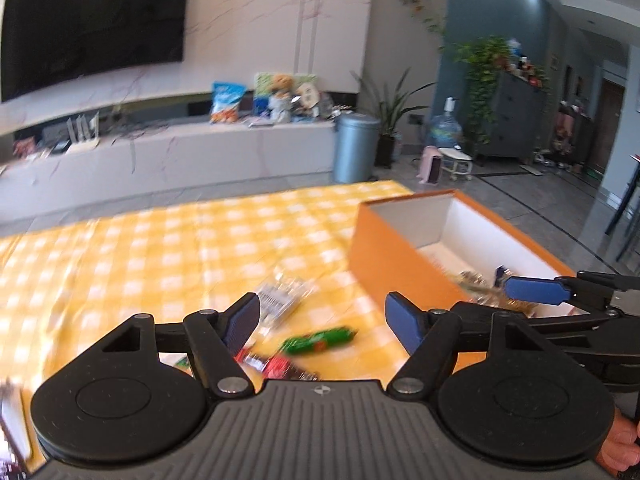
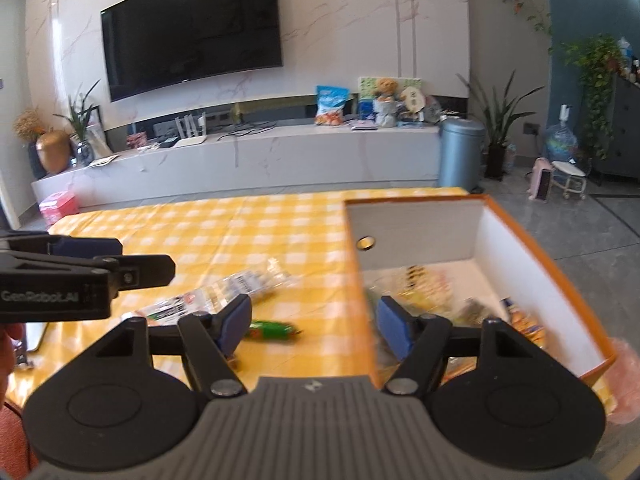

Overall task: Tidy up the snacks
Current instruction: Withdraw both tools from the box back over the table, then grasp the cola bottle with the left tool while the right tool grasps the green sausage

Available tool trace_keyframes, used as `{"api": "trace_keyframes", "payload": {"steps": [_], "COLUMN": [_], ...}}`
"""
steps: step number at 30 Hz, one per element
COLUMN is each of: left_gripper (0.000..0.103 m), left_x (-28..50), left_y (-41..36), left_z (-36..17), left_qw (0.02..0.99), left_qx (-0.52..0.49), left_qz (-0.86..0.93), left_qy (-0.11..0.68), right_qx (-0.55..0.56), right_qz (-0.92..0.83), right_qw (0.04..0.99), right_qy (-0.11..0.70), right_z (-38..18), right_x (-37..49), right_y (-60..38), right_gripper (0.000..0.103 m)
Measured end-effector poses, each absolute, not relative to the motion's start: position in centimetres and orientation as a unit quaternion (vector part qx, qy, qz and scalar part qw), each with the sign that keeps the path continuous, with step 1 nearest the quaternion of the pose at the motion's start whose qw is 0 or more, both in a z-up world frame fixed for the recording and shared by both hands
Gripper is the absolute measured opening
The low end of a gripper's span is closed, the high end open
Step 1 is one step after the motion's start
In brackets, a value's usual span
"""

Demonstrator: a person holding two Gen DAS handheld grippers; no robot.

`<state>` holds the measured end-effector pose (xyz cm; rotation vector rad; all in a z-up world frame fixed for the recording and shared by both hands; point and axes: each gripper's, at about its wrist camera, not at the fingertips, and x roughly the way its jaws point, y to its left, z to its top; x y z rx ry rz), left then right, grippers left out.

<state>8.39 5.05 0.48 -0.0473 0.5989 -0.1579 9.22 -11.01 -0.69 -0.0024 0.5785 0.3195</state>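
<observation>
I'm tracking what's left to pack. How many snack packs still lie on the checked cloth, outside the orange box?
3 that I can tell: a clear wrapper farthest out, a green pack near the orange box, and a red pack close under the left gripper. More may be hidden beneath the grippers.

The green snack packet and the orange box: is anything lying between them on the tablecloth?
No. In both wrist views the green snack packet and the orange box are separated only by bare yellow checked tablecloth.

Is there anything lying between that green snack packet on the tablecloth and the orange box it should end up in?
Nothing visible does. The green snack packet lies on bare yellow checked cloth just left of the orange box, whose near wall it would have to be lifted over.
</observation>
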Motion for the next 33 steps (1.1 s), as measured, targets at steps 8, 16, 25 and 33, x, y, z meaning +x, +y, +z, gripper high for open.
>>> {"api": "trace_keyframes", "payload": {"steps": [8,16,25,33], "left_gripper": [0.082,0.082,0.082,0.087], "left_x": [7.1,6.6,8.4,10.4], "left_y": [8.1,10.8,12.4,12.9], "left_z": [-1.4,-3.4,-5.5,-7.2], "left_qw": [0.949,0.942,0.933,0.928], "left_qx": [-0.053,-0.077,-0.075,-0.032], "left_qz": [-0.046,-0.024,-0.022,-0.042], "left_qy": [0.308,0.325,0.352,0.368], "right_qx": [-0.011,-0.016,-0.041,-0.067], "right_qz": [0.159,0.191,0.208,0.203], "right_qw": [0.946,0.931,0.915,0.9], "right_qy": [0.283,0.311,0.342,0.381], "right_z": [-3.1,-5.7,-7.3,-9.5], "right_x": [8.8,9.8,12.6,16.2], "right_y": [-7.9,-5.3,-3.2,-1.6], "right_gripper": [0.068,0.068,0.068,0.062]}}
